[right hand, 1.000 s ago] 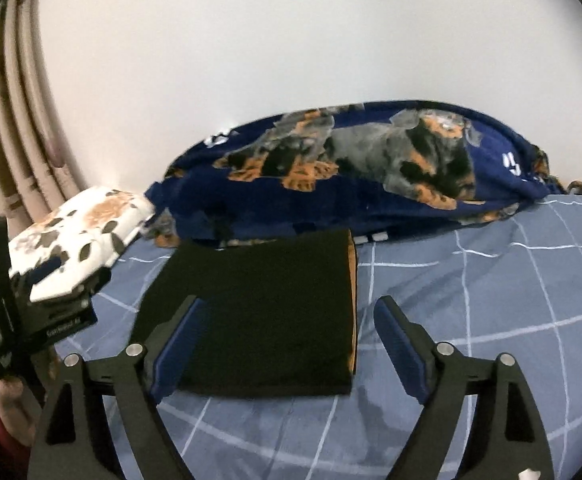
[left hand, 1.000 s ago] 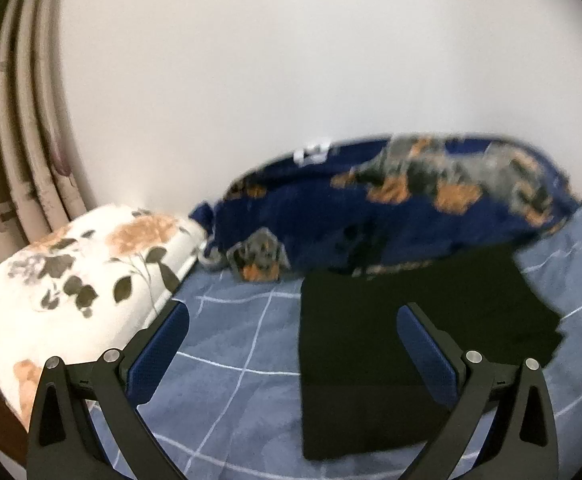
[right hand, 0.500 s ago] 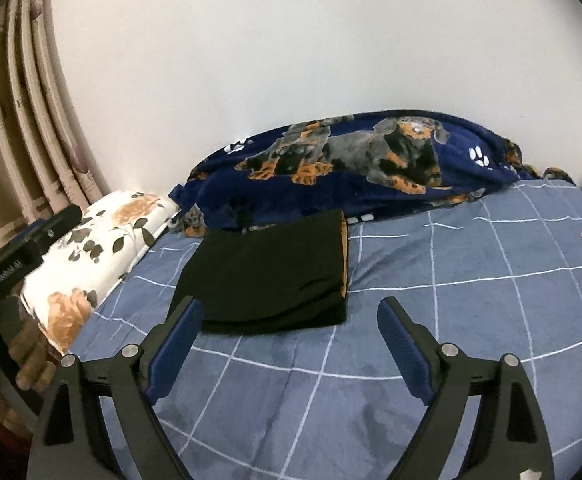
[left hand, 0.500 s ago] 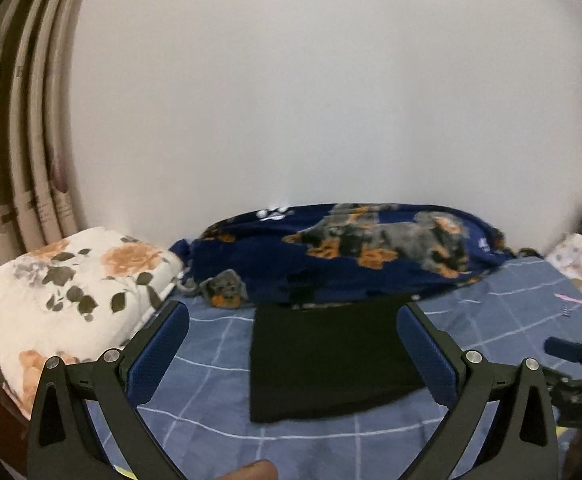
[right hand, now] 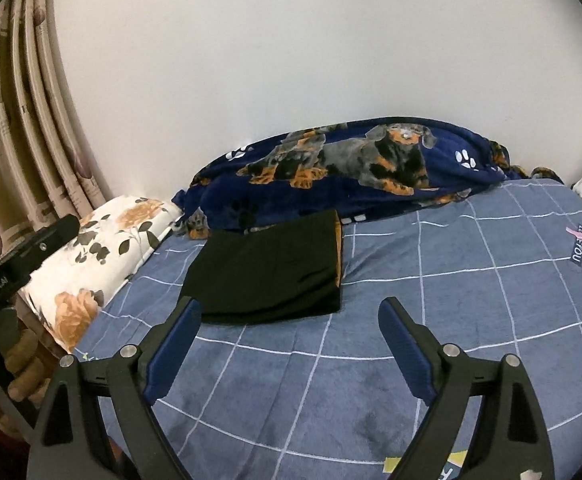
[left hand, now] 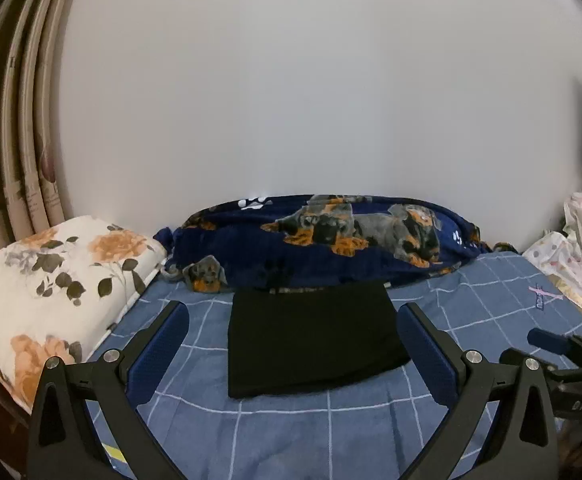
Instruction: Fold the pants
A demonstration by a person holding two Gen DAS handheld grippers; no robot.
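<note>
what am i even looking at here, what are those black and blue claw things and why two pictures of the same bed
Those claws are hand-held grippers, one in each of a person's hands, each with a camera looking out along its two fingers. One picture comes from the left gripper, the other from the right gripper. Both are open and hold nothing. On the blue checked bedsheet lie black pants, folded into a neat rectangle. Behind them are a dog-print blanket and a floral pillow.

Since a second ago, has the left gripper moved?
Yes. The left gripper has pulled back from the folded black pants: they and the dog-print blanket look smaller, with more checked bedsheet in front.
</note>
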